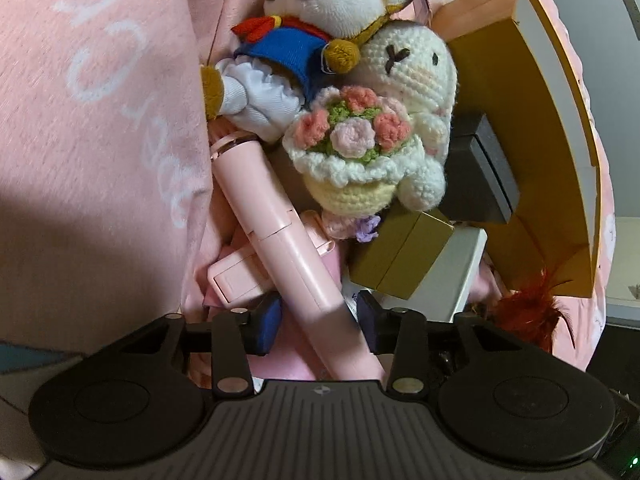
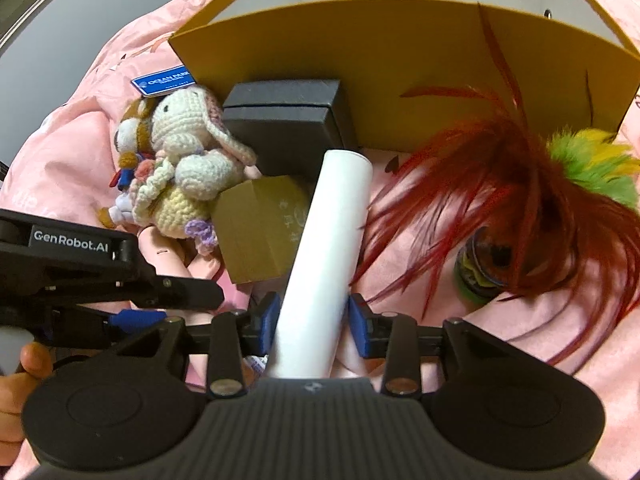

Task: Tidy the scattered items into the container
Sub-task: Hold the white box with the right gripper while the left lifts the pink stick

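Note:
My left gripper (image 1: 318, 316) is shut on a long pink stick-shaped device (image 1: 276, 232) that lies slanted inside the pink fabric container (image 1: 100, 120). Beyond it lie a crocheted white bunny with a flower bouquet (image 1: 384, 128) and a plush dog in blue (image 1: 320, 12). My right gripper (image 2: 310, 320) is shut on a white cylinder (image 2: 328, 248) and holds it over the container (image 2: 72, 152), pointing toward a black box (image 2: 288, 120). The left gripper also shows in the right wrist view (image 2: 136, 304), low at the left.
A tall yellow-brown cardboard box (image 2: 400, 72) stands at the container's back. A small gold box (image 2: 260, 228) and a black box (image 1: 480, 168) lie beside the bunny. A red, green and yellow feather toy (image 2: 500, 184) lies at the right.

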